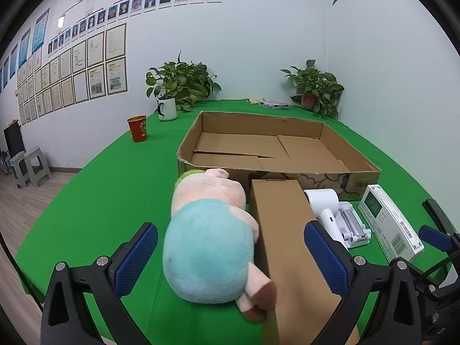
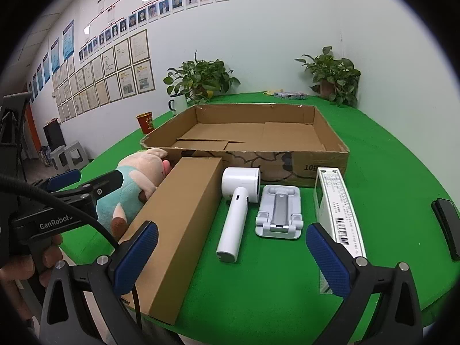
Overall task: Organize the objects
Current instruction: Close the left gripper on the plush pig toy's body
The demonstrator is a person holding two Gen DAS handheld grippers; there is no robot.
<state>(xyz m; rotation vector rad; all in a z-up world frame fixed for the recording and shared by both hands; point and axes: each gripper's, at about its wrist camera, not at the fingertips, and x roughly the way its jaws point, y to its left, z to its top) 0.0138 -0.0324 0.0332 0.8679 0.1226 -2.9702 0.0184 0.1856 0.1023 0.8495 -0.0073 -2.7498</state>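
Note:
A wide, shallow cardboard box (image 1: 339, 169) (image 2: 327, 161) lies open on the green table. In front of it rest a plush pig in teal (image 1: 207, 244) (image 2: 135, 181), a long brown carton (image 1: 284, 230) (image 2: 178, 224), a white hair dryer (image 2: 238, 210) (image 1: 325, 204), a white folding stand (image 2: 280, 215) (image 1: 352, 224) and a white flat box (image 2: 339, 224) (image 1: 388, 221). My left gripper (image 1: 230, 258) is open, its jaws either side of the pig and the carton's near end, not pressing. My right gripper (image 2: 231, 256) is open above the dryer's handle.
A red cup (image 1: 138, 128), a white mug (image 1: 166, 108) and two potted plants (image 1: 184, 82) (image 1: 316, 87) stand at the back of the table. A black flat object (image 2: 447, 224) lies at the right edge. A person's hand (image 2: 34, 261) holds the left gripper. Grey stools (image 1: 27, 166) stand on the floor.

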